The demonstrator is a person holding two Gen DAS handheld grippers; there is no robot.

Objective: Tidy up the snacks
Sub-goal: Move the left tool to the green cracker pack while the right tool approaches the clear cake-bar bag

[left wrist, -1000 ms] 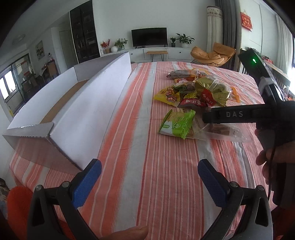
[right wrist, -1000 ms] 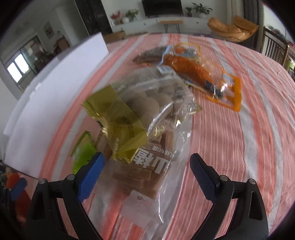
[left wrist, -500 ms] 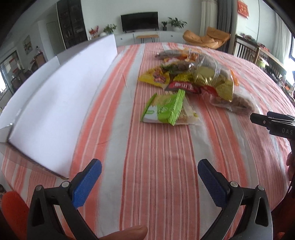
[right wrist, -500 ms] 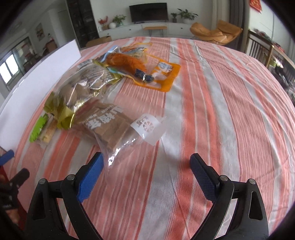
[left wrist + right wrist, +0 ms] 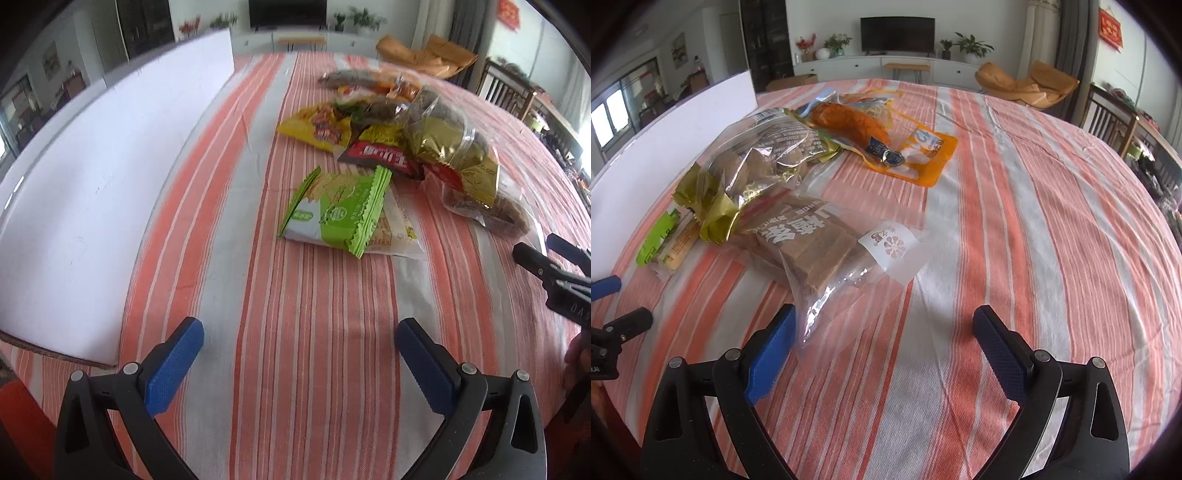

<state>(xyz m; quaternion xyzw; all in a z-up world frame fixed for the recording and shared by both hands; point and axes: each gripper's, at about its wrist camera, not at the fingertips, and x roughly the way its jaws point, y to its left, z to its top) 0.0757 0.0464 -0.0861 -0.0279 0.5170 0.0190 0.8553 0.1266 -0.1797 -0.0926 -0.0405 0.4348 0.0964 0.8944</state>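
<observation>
Snacks sit in a loose pile near the middle of the striped tablecloth (image 5: 1034,221). Nearest the left gripper (image 5: 299,358) is a green packet (image 5: 340,212), lying partly on a pale packet of crackers. Behind it: a red packet (image 5: 380,157), a yellow packet (image 5: 317,127), and a gold bag (image 5: 447,147) of round brown pieces. A clear bag of brown squares (image 5: 816,240) lies flat beside the gold bag, w/ its empty plastic end reaching down betw. the blue pads of the right gripper (image 5: 884,349), just beside the left pad. Farther back, an orange pouch (image 5: 905,151) lies flat, touching the gold bag's far end. Both grippers hover low over the cloth w/ jaws spread wide, holding nothing. A white box (image 5: 103,192) stands along the left side of the table, apart from the pile. Background: a TV (image 5: 897,35), plants, and an orange chair (image 5: 1027,85).
</observation>
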